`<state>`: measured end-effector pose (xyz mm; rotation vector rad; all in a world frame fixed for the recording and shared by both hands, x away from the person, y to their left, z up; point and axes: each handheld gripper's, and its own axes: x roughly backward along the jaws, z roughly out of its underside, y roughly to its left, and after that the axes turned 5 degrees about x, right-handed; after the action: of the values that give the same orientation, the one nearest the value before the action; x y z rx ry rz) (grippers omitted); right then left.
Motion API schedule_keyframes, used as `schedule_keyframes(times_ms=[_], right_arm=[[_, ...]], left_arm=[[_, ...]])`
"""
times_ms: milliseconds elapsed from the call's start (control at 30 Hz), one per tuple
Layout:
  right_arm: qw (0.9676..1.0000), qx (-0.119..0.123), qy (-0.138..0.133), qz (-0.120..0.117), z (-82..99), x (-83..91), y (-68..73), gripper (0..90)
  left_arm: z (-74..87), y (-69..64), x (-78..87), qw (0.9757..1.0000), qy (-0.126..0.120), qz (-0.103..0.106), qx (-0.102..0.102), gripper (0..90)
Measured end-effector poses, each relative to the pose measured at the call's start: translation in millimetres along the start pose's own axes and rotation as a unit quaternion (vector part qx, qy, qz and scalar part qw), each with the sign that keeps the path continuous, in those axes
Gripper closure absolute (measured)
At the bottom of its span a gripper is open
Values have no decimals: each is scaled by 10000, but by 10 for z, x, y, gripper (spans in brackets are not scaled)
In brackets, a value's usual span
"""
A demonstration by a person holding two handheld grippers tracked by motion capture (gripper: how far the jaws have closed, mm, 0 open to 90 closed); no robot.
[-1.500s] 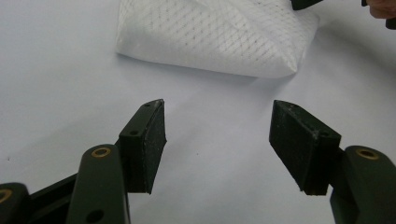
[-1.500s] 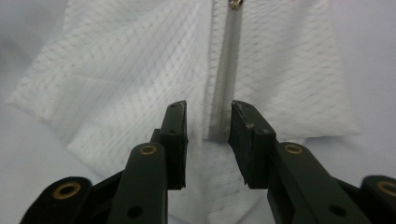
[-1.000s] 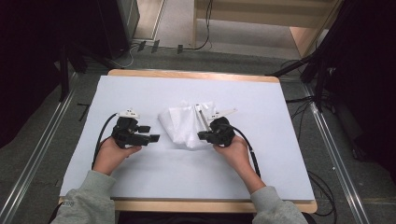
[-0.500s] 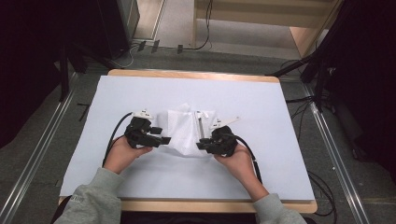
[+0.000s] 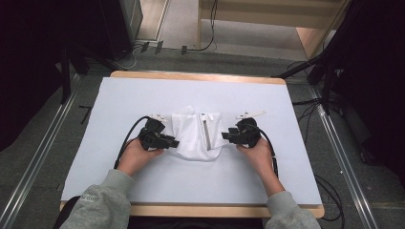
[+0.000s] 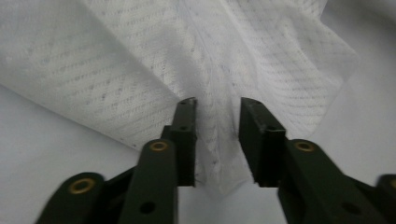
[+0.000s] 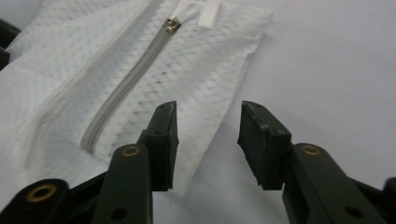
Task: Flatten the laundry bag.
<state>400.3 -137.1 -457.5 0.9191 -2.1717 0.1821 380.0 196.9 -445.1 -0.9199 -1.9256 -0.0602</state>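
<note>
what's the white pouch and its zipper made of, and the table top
Pouch: looks like thin woven mesh fabric, matte, with a fine diamond grid and soft folds. Zipper: grey tape, small metallic-looking pull. Table top: smooth pale matte sheet, wood-coloured edge; material unclear.

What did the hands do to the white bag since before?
The bag went from bunched up to spread flatter. The right gripper let go of it, its jaws just opening; it sits at the bag's edge. The left gripper came in, its jaws just closing around a fold. The table stayed put.
</note>
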Motion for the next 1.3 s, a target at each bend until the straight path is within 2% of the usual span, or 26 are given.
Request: schedule_keyframes(times_ms=[33, 100, 167, 200, 233, 300, 333, 367, 400, 500, 667, 700, 733, 800, 833, 867, 933, 967, 1067, 1167, 1267, 1300], right_arm=[[9999, -89, 48, 11, -11, -52, -42, 558], [9999, -121, 81, 13, -11, -80, -49, 556], [9997, -126, 147, -114, -1, -137, -46, 556], [9997, -65, 236, -64, -3, -168, -15, 561], [9997, -14, 226, -28, -6, -172, 8, 594], [9995, 86, 289, 47, -27, -198, 68, 754], [9995, 86, 289, 47, -27, -198, 68, 754], [9995, 146, 282, 48, -29, -210, 77, 801], [9995, 132, 286, 15, -44, -221, 80, 897], [9996, 101, 263, -8, -75, -207, 71, 900], [9999, 88, -121, -70, -180, -43, 47, 900], [9995, 105, -293, -98, -226, 29, 64, 900], [9995, 105, -293, -98, -226, 29, 64, 900], [9988, 162, -443, -115, -273, 95, 95, 900], [9983, 242, -533, -62, -303, 130, 122, 900], [9972, 406, -628, 13, -357, 161, 134, 900], [9971, 412, -635, -15, -378, 162, 129, 900], [9972, 359, -651, -115, -419, 135, 111, 900], [9972, 347, -645, -162, -437, 72, 113, 900], [9970, 340, -539, -429, -464, -58, 208, 900], [9966, 391, -525, -506, -485, -114, 275, 900], [9965, 536, -456, -443, -496, -171, 331, 900]], left_arm=[[7, 29, -7, 10000, 37, 66, 50, 811], [7, 43, -3, 9999, 34, 77, 72, 842], [7, 51, 12, 9998, -23, 143, 101, 898], [5, 51, 18, 9999, -31, 144, 86, 900], [7, 41, 20, 9998, -57, 156, 100, 900], [7, 40, 24, 9998, -48, 165, 102, 900], [7, 40, 25, 9998, -44, 176, 101, 900], [7, 40, 29, 9998, -41, 175, 101, 900], [5, 44, 44, 9998, -38, 185, 102, 900], [3, 50, 79, 9996, -113, 225, 102, 900], [-8, 58, 159, 9993, -269, 245, 130, 900], [-6, 68, 205, 9989, -381, 219, 143, 900], [-6, 68, 205, 9989, -381, 219, 143, 900], [7, 82, 246, 9982, -471, 303, 232, 900], [17, 83, 262, 9978, -512, 317, 267, 871], [26, 86, 276, 9975, -537, 360, 271, 775], [34, 79, 306, 9974, -590, 341, 247, 755], [34, 69, 327, 9971, -654, 306, 223, 727], [24, 55, 360, 9960, -794, 346, 204, 695], [21, 35, 349, 9960, -785, 369, 210, 665], [6, 5, 327, 9960, -790, 388, 156, 640], [-1, -10, 317, 9961, -777, 384, 135, 629]])
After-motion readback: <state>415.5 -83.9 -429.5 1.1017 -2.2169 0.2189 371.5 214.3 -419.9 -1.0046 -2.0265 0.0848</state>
